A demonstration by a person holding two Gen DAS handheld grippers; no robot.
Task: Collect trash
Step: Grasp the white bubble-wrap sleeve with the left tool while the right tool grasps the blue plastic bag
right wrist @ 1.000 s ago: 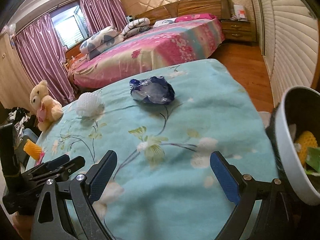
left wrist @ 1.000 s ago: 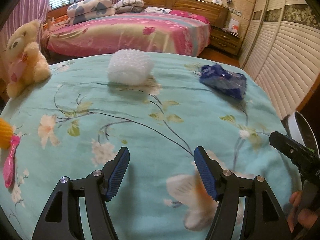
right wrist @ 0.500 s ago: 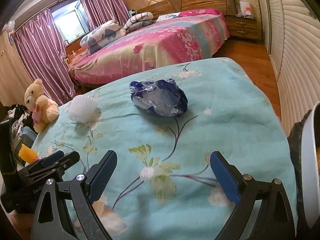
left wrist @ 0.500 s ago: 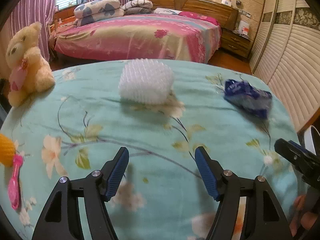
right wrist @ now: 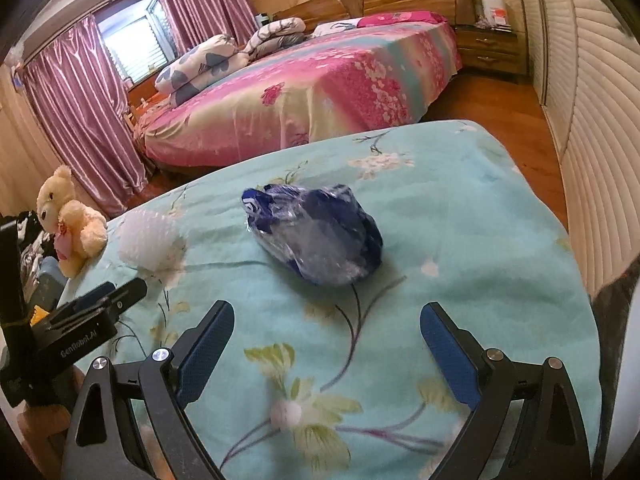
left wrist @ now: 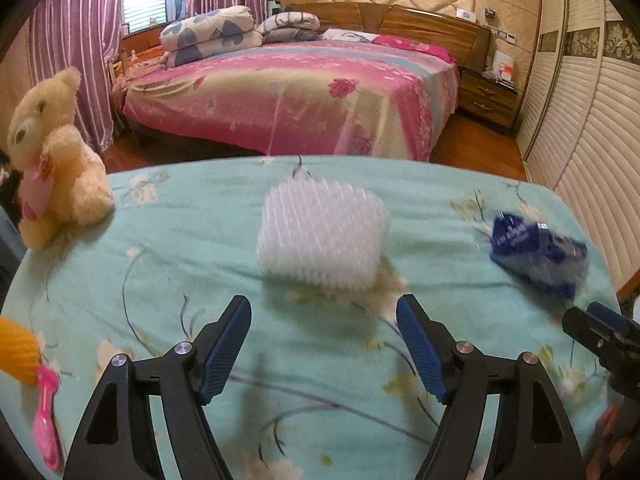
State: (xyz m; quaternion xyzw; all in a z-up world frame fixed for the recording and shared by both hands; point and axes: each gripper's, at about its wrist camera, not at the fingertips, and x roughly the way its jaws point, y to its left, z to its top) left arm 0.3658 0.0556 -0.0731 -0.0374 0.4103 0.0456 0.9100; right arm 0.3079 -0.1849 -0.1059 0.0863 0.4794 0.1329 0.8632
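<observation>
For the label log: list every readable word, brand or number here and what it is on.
"GenRobot.AI": white lettering on the left gripper body, seen in the right wrist view.
Blue wrapper: white print, too blurred to read.
Box on the nightstand: orange label, too small to read.

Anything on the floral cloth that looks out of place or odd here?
Two bits of litter: a white foam net mid-cloth and a crumpled blue wrapper to its right. Neither is picked up yet.

surface: floral teal cloth [left wrist: 168, 248] | on it: white foam net [left wrist: 322, 236], blue wrapper [right wrist: 316, 236], teddy bear [left wrist: 52, 160]
</observation>
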